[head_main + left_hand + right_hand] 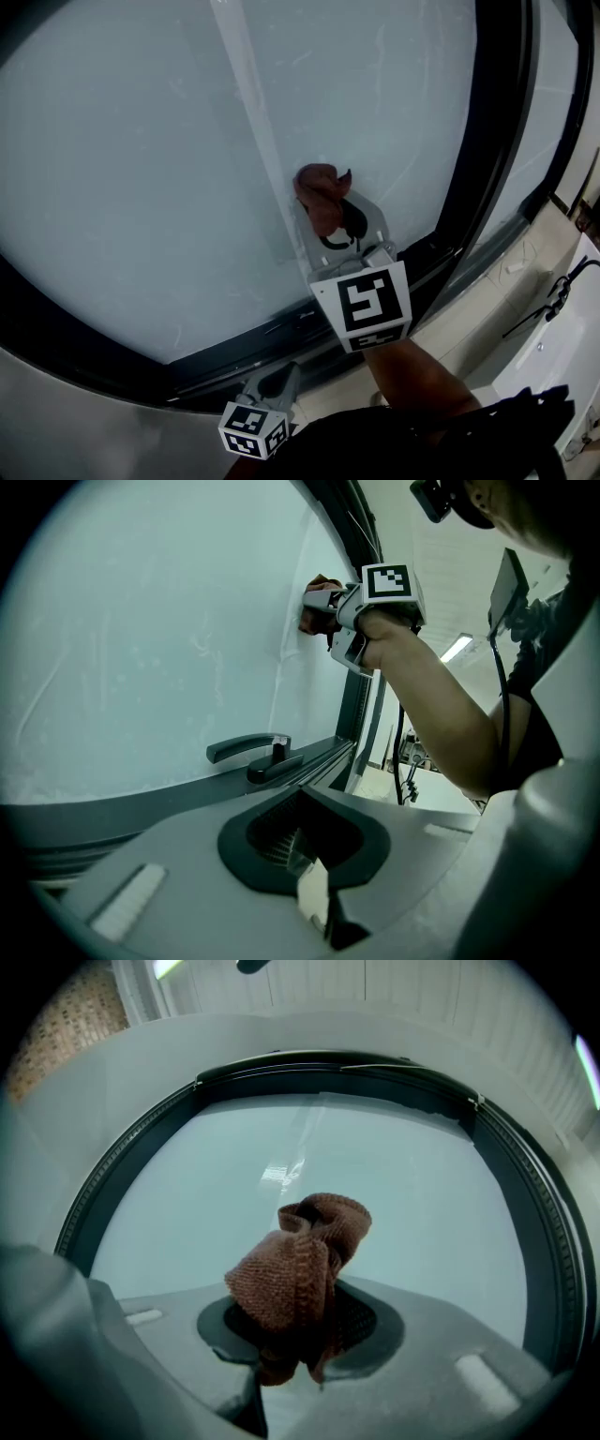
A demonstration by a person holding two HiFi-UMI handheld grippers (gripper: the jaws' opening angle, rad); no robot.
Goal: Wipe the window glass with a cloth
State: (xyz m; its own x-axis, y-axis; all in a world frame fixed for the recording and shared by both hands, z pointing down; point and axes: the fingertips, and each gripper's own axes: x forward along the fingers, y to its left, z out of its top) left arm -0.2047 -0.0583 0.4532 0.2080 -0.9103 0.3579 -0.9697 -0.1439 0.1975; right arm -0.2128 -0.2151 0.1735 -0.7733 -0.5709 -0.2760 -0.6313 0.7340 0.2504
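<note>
L grip: low, nearest the body, just below the bottom rail. Jaws closed, nothing between them. Marker cube faces the head cam.
R forearm: bare, stretched up and fwd from lower right toward the pane. In the left gripper view it slants up to the grip at the glass.
R grip: jaws pointed at the pane, clenched on the cloth. Its cube sits behind the jaws, toward the wrist.
Cloth: brown, ribbed knit, bunched into a wad. Lower end pinched between the R jaws, and the rest bulges up and past the tips. The wad looks pressed on the glass; can't confirm contact.
Cloth posn: about mid-pane, right of centre in the head view, well above the bottom rail.
Window glass: pale, frosted look, faint streaks. It fills most of the view beyond the cloth.
Handle: dark lever on the bottom rail, lying level, well below the R grip.
Frame: dark, surrounds the pane. Seen as a ring in the right gripper view.
</note>
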